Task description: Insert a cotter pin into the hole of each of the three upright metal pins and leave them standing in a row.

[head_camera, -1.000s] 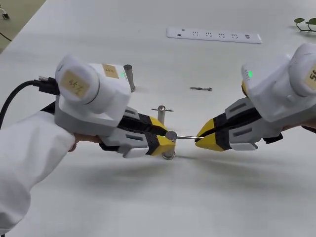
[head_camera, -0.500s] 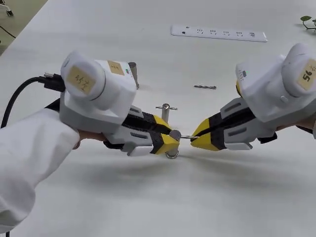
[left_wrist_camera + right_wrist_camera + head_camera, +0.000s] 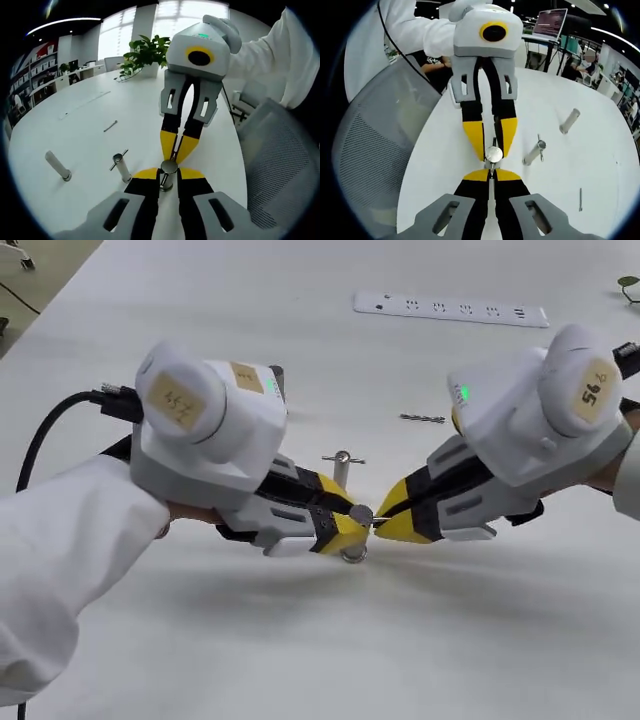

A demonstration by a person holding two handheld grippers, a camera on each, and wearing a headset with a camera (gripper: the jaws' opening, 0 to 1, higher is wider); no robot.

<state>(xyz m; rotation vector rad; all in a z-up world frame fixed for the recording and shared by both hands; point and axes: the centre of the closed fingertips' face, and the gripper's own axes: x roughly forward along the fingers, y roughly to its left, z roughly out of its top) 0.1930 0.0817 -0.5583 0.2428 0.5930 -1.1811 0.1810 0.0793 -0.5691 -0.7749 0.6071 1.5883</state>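
**Tips for getting that cotter pin through**

Dead centre of the head view is where it's all happening. Your left gripper point(image 3: 348, 533) has its jaws clamped on the shaft of the upright metal pin point(image 3: 360, 513), which stands on the table point(image 3: 300, 640). Your right gripper point(image 3: 386, 524) has its jaws pinched almost flat on a cotter pin point(image 3: 377, 521), with the tip right at the pin's head. Can't tell if the tip is actually in the hole yet, it's just too small to see.

What I'd do:

- Aim with the right gripper view. The pin's head sits just above your own jaws there, so line the wire up on it.
- Push straight along the wire. It looks thin, and I'd bet it bends if you shove at an angle.
- Grip firmly with the left so the pin can't spin or tip. If the hole turns away from you, you'll be poking at bare steel.
- Once it's in, go slow and let go gently. Opening the left jaws with a jerk could knock the pin over.

Watch your elbows too. The second pin point(image 3: 342, 468), just above centre, already has its cotter through and looks done. The third pin point(image 3: 277, 378) peeks out behind your left gripper at upper left. A loose cotter pin point(image 3: 422, 419) waits at upper right, below the power strip point(image 3: 450, 310).
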